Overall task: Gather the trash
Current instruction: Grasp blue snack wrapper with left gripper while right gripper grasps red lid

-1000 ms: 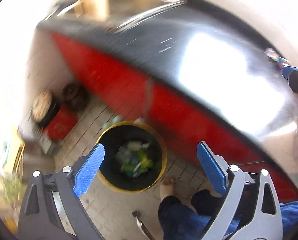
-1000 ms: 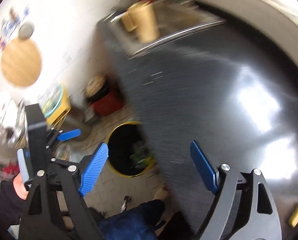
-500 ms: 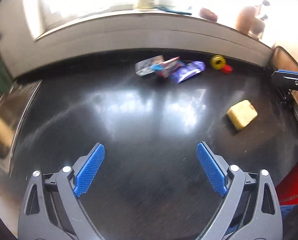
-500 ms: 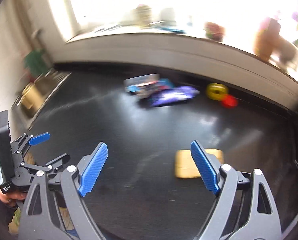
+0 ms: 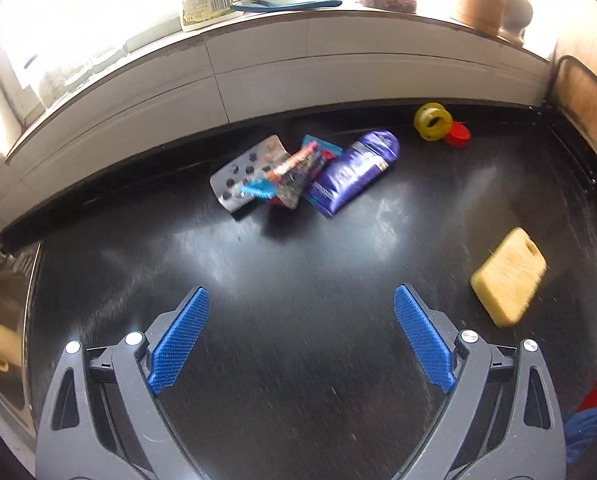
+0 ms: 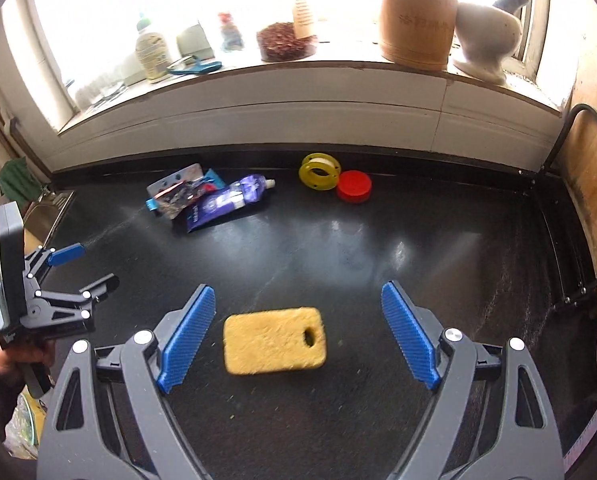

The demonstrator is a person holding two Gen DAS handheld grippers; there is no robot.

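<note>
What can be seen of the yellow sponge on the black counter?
The yellow sponge is a rounded rectangular block with a coarse, porous, fibrous-looking surface and one oval hole through it near its right end. It lies flat on the glossy black counter, apart from the wrappers and lids further back. In the right wrist view it appears between the open blue fingers of the right gripper, which do not touch it. It looks dry and whole, slightly blurred.

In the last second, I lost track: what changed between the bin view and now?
Both grippers swung away from the yellow-rimmed bin on the floor and now face the black counter, with the wrapper pile ahead and the sponge near the right gripper. Nothing was picked up or dropped; the left gripper and right gripper stayed open and empty.
</note>
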